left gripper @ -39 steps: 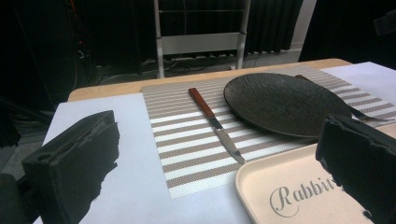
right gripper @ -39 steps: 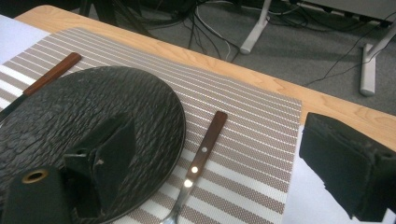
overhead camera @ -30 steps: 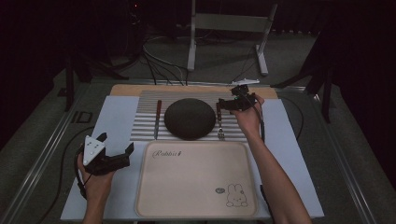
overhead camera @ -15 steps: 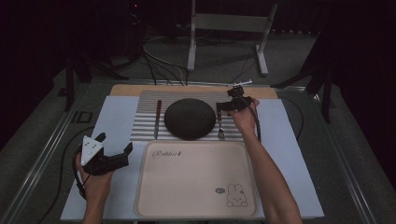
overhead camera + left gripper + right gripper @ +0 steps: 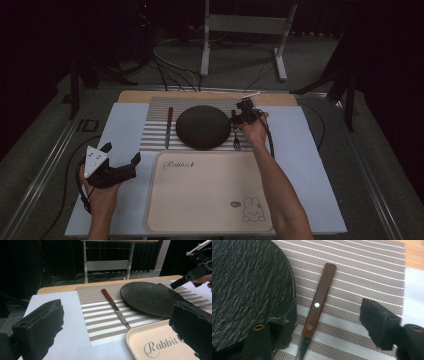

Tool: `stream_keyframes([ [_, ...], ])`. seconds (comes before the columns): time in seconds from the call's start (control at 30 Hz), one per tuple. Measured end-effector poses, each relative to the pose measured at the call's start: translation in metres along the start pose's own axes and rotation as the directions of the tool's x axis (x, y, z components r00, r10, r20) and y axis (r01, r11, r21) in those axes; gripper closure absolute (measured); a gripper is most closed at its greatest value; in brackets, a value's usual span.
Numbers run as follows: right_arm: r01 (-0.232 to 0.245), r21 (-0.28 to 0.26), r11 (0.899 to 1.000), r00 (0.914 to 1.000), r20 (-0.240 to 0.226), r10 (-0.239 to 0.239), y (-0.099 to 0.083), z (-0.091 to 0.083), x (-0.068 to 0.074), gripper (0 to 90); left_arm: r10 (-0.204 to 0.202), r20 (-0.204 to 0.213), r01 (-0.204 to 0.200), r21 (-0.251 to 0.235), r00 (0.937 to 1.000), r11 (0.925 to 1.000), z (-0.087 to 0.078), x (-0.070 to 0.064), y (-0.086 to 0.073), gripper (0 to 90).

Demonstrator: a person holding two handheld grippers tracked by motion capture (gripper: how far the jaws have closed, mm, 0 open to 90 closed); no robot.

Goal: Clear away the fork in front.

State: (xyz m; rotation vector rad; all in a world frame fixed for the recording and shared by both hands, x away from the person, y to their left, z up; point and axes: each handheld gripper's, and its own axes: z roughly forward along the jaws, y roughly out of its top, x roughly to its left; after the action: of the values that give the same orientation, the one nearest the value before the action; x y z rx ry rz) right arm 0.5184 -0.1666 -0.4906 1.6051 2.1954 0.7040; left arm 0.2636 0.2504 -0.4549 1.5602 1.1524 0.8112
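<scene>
While the right tool (image 5: 328, 322) straddles the fork (image 5: 319, 302), the plate (image 5: 203, 126) holds nothing.

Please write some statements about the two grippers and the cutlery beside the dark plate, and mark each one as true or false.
1. The right hand-held gripper is open, with the wooden handle of the fork lying between its jaws. True.
2. The knife lies on the beige tray. False: it lies on the striped placemat, beside the dark plate.
3. The left hand-held gripper holds the knife. False: it is open and holds nothing, over the pale sheet left of the tray.
4. The fork lies right of the plate in the high view. True.
5. Food lies on the plate. False: the plate is bare.
</scene>
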Motion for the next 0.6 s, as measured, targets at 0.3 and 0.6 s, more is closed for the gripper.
stream_keyframes([
  [0.3, -0.021, 0.057, 0.998, 0.9990, -0.039, 0.023, -0.004, 0.012, 0.001, 57.1, -0.002, 0.002, 0.002, 0.000, 1.0000, 1.0000, 0.000, 0.000, 0.000, 0.0],
  [0.6, 0.026, 0.126, 0.992, 0.9985, -0.052, -0.020, -0.007, 0.009, -0.001, 76.4, 0.011, 0.008, -0.011, 0.008, 0.9999, 0.9999, 0.002, -0.003, 0.000, 0.0],
])
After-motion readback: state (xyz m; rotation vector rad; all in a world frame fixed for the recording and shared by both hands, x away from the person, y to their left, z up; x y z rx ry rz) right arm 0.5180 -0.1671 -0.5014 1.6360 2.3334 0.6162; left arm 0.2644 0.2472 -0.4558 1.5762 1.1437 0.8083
